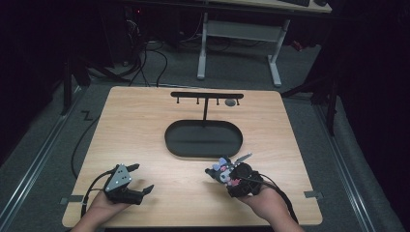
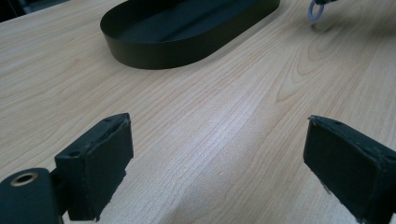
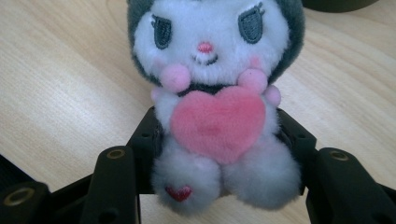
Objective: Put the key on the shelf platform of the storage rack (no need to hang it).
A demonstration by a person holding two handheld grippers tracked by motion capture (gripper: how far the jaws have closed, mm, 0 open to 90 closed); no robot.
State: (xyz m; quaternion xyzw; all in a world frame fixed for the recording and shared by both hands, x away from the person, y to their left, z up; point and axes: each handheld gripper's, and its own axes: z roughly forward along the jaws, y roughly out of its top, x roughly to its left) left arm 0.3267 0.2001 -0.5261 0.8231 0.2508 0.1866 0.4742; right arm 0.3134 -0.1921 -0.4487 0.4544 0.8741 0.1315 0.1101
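While the oval tray (image 1: 203,140) sits bare, right gripper (image 1: 231,176) clamps the plush toy (image 3: 217,107).

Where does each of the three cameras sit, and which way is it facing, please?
High view: above the person's side, looking forward and down on the table; both hands, left gripper, right gripper.
Left gripper view: rides the left gripper, jaws apart, facing the black tray.
Right gripper view: rides the right gripper, facing the plush toy.
Shared: high and left views show the tray.
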